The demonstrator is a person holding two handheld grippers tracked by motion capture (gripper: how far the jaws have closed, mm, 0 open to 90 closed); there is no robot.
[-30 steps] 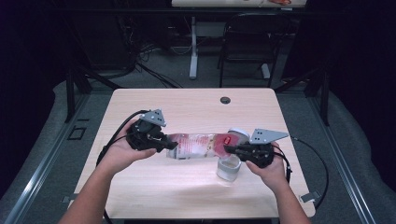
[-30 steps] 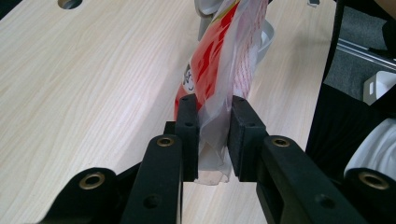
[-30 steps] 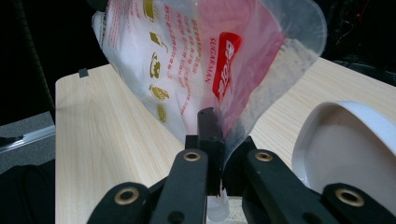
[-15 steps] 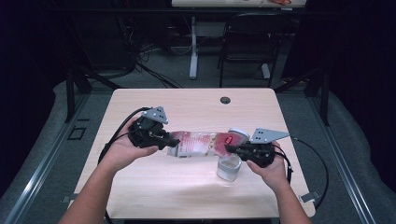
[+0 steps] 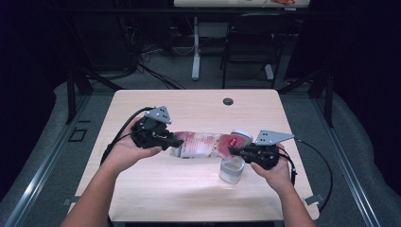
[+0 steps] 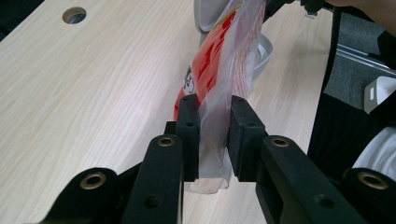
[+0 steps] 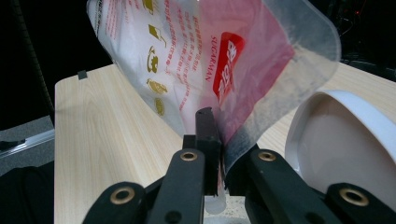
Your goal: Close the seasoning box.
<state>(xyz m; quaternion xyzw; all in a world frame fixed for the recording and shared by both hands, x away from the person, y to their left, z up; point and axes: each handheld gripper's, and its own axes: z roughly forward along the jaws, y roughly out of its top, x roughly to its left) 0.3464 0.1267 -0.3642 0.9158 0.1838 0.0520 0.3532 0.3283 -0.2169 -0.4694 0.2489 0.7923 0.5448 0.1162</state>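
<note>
Tools: my left tool [image 5: 177,142] and right tool [image 5: 232,151] each pinch one bag [image 5: 203,144] end; right jaws just easing.
Print: "SUGARMAN".
Nearby: cup [image 5: 231,170] on tabletop [image 5: 189,106].

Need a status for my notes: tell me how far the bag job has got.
Done: both tools grip the plastic bag, left tool and right tool at opposite ends, holding it above the table. In hand: it hangs over the clear cup. Left: apparently emptying it into the cup.

Bare table [image 5: 161,194] lies open in front; a cup [image 5: 231,169] stands under the bag [image 5: 203,144].
</note>
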